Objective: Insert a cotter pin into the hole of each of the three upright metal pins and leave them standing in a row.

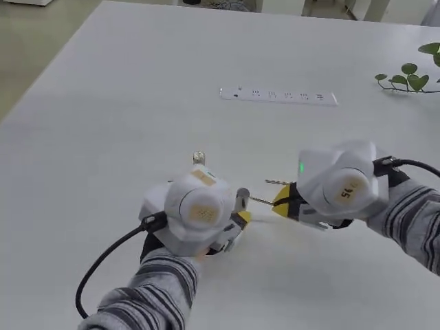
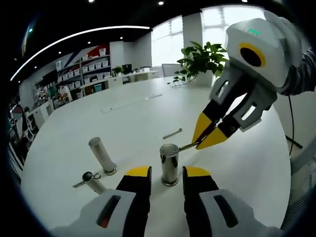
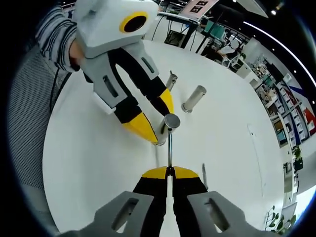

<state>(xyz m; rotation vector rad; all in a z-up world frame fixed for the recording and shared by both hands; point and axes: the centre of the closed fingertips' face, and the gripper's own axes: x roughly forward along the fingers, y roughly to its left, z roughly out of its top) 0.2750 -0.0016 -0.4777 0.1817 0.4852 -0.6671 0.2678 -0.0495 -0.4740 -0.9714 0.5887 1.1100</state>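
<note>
A short upright metal pin (image 2: pixel 169 163) stands between the yellow-tipped jaws of my left gripper (image 2: pixel 169 171), which is shut on its lower part. My right gripper (image 3: pixel 169 171) is shut on a thin cotter pin (image 3: pixel 169 148). The cotter pin's far end touches the top of that metal pin (image 3: pixel 171 122), at its hole. In the head view both grippers meet at mid-table, the left gripper (image 1: pixel 237 216) facing the right gripper (image 1: pixel 280 201). A second metal pin (image 2: pixel 102 155) stands to the left. A third metal pin (image 2: pixel 92 180) carries a cotter pin through its head.
A loose cotter pin (image 2: pixel 172 133) lies on the white table beyond the grippers. A white power strip (image 1: pixel 278 95) lies further back, and plant leaves (image 1: pixel 409 79) reach in at the right edge. A black cable (image 1: pixel 103 265) trails from the left gripper.
</note>
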